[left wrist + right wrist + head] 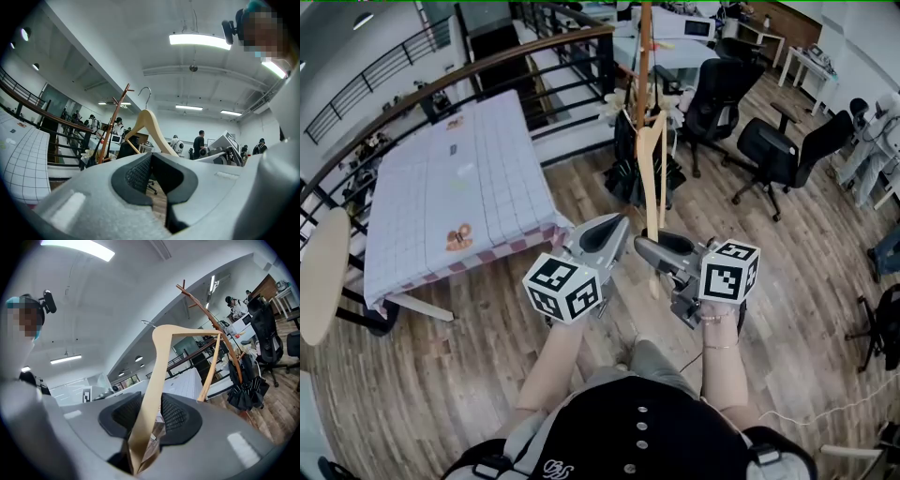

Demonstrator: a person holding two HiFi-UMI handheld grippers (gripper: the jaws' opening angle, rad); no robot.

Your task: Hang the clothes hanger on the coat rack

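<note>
The wooden clothes hanger (652, 178) is up in the air, just in front of the coat rack (643, 66). It is not hooked on it yet. The right gripper (641, 246) has its fingers (176, 413) squeezed on one arm of the hanger. The left gripper (624, 221) is close beside it, its fingers closed on nothing. Both point level toward the rack, with the person's arms held out. Each cube (729, 272) shows black and white squares. A tabletop (487, 150) with a checked cloth stands off to the left.
</note>
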